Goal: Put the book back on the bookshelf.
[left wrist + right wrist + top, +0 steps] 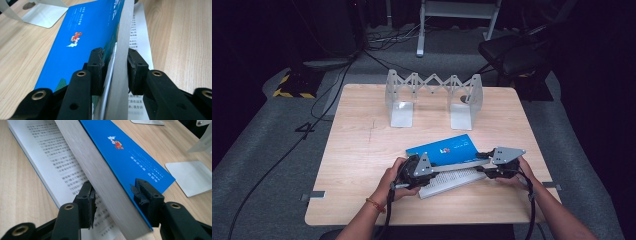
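Note:
A book with a blue cover (pixel 447 148) lies open on the wooden table (pixel 357 150), its printed page (pixel 452 181) flat underneath. The blue cover and a thick block of pages stand lifted on edge between my two grippers. My left gripper (pixel 431 171) is shut on that block: one pad presses the blue cover (pixel 82 40), the other the page side, with the printed page (pixel 138 35) beyond. My right gripper (pixel 480 168) straddles the block's grey page edge (pixel 95 170) at the other end. Its jaws (pixel 115 195) stand wider than the block, and the blue cover (pixel 130 152) is not squeezed.
A metal extending bookend rack (pixel 432 97) stands at the back of the table, and its flat base plates (pixel 192 177) (pixel 45 15) lie close beyond the book. Cables and a chair sit on the dark floor behind. The person's forearms come in over the table's near edge.

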`<control>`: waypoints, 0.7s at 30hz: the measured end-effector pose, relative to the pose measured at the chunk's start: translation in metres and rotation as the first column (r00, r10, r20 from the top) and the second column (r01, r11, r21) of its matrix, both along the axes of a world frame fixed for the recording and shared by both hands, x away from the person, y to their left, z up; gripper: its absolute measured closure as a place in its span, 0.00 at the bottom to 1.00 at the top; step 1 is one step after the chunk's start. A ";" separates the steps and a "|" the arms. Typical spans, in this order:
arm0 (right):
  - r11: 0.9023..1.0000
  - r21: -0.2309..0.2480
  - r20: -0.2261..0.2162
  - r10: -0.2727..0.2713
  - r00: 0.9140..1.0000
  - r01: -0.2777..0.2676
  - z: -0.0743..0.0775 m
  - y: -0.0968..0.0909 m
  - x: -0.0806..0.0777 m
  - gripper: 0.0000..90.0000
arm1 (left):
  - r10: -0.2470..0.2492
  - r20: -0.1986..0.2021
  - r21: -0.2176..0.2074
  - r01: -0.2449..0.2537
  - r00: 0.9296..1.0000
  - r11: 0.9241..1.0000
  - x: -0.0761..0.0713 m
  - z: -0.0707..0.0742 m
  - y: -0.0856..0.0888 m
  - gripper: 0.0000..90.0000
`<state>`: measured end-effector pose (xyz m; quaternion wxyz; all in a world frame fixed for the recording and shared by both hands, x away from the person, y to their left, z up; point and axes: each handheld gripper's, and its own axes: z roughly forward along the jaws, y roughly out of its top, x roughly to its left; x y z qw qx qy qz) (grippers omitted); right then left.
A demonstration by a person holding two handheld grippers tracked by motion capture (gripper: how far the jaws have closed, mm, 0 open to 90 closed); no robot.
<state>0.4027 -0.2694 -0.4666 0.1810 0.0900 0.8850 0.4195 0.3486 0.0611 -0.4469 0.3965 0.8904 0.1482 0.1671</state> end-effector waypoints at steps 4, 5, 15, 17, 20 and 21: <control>0.999 -0.025 0.056 0.030 0.998 -0.029 0.000 0.002 -0.004 0.68 | -0.001 0.012 0.011 0.001 1.000 1.000 0.004 0.002 0.006 0.75; 0.999 -0.026 0.060 0.031 0.998 -0.029 0.000 0.004 -0.007 0.70 | 0.001 0.007 0.015 -0.001 1.000 1.000 0.005 0.002 0.009 0.75; 0.993 -0.115 0.123 0.052 0.991 -0.037 0.010 0.030 -0.033 0.78 | 0.068 0.016 0.043 -0.069 0.998 0.997 -0.008 0.013 0.006 0.47; 0.991 -0.126 0.128 0.053 0.990 -0.036 0.010 0.032 -0.034 0.78 | 0.082 0.029 0.061 -0.084 0.996 0.995 -0.009 0.012 0.002 0.45; 0.989 -0.143 0.144 0.051 0.988 -0.030 0.011 0.035 -0.037 0.78 | 0.116 0.049 0.094 -0.120 0.992 0.988 -0.013 0.011 -0.006 0.40; 0.989 -0.143 0.146 0.048 0.988 -0.027 0.012 0.036 -0.038 0.78 | 0.104 0.053 0.100 -0.109 0.993 0.989 -0.014 0.009 -0.009 0.41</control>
